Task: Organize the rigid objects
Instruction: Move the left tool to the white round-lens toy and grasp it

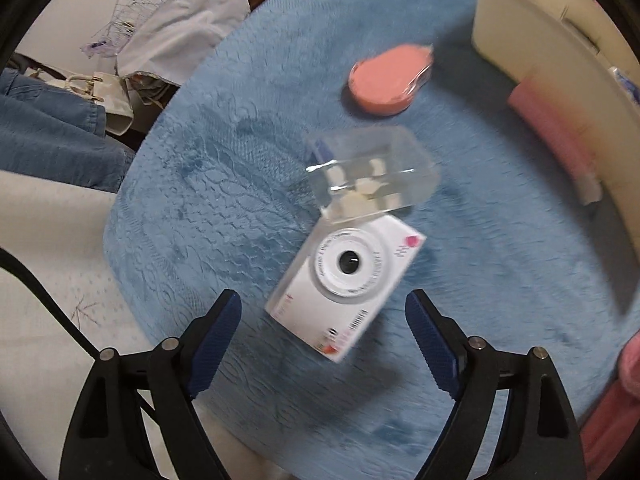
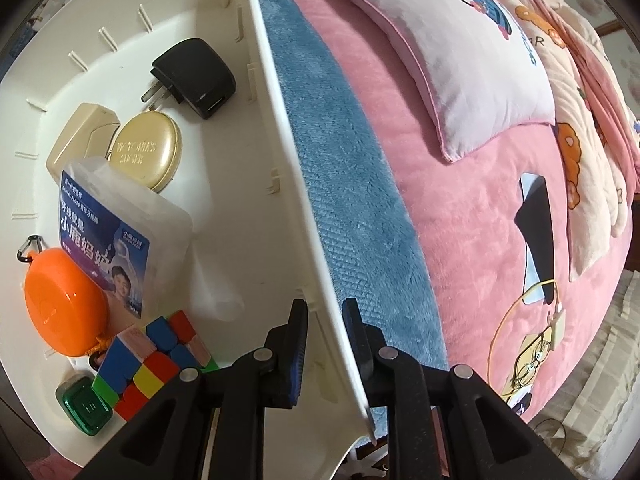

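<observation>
White camera box lies flat on the blue mat, lens print up, just ahead of your left gripper. Jaws spread wide, nothing between the pads; the box sits beyond the tips, roughly centred on the gap. Looks like a lining-up for a pick, judging by the aim.

Touching the box's far end: a clear plastic case with small pale pieces inside. Beyond that, apart from both, a pink oval case. These three appear to be what is left to sort. View is blurred, so the fine print is unreadable.

White bin sits at the mat's edge on the pink bed. Your right gripper straddles its wall, one finger inside, one outside, clamped on the rim, likely to steady the bin while the other hand loads.

Already inside: black charger, gold round tin, beige case, floss box, orange pouch, puzzle cube, green block. Bare floor remains near the gripped wall.
</observation>
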Demonstrator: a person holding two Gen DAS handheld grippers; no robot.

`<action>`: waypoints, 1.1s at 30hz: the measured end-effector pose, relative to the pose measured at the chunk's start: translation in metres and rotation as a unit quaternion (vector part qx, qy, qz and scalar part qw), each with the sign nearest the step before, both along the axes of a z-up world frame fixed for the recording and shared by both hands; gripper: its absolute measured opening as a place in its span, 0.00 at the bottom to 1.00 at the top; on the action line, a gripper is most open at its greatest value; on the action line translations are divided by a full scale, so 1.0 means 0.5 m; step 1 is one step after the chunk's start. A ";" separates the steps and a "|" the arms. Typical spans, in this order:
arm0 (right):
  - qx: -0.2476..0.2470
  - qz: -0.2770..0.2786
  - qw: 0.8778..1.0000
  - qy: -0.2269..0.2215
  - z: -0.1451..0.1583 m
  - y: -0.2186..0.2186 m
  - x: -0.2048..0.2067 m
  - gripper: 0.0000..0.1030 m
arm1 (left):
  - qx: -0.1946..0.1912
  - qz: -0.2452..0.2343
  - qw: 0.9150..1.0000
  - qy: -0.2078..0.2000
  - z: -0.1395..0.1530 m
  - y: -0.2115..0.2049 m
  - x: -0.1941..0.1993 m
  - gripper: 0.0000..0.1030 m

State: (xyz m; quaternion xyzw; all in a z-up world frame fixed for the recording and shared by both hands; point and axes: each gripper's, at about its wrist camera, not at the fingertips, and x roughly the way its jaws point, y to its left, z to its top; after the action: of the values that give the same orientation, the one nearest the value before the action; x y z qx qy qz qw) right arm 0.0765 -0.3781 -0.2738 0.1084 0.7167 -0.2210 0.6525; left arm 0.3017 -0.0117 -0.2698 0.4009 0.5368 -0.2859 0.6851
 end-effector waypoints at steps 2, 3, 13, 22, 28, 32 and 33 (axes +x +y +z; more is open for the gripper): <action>-0.002 -0.002 1.000 0.002 -0.001 0.001 0.001 0.20 | 0.007 -0.002 1.000 0.006 -0.013 0.000 0.010 0.88; -0.002 -0.003 1.000 0.002 -0.002 0.000 0.000 0.20 | 0.006 -0.003 1.000 0.012 -0.018 0.001 0.014 0.89; -0.006 -0.009 1.000 0.008 -0.004 0.001 0.004 0.20 | 0.007 -0.020 0.999 0.049 -0.055 -0.012 0.032 0.93; -0.008 -0.010 1.000 0.011 -0.006 0.001 0.006 0.21 | -0.022 0.004 0.994 0.103 -0.064 0.004 0.068 0.95; -0.010 -0.010 1.000 0.011 -0.004 0.002 0.006 0.21 | -0.044 0.010 0.993 0.105 -0.056 0.023 0.059 0.89; -0.013 -0.010 1.000 0.012 -0.004 0.003 0.006 0.21 | -0.052 0.008 0.994 0.093 -0.045 0.037 0.027 0.80; -0.013 -0.010 1.000 0.012 -0.004 0.004 0.007 0.21 | -0.054 0.011 0.995 0.087 -0.042 0.041 0.024 0.79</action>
State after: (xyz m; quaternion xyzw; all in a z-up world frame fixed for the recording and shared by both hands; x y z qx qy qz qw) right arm 0.0798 -0.3761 -0.2759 0.1042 0.7202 -0.2379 0.6434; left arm 0.3139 0.0089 -0.2909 0.3306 0.5828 -0.3408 0.6595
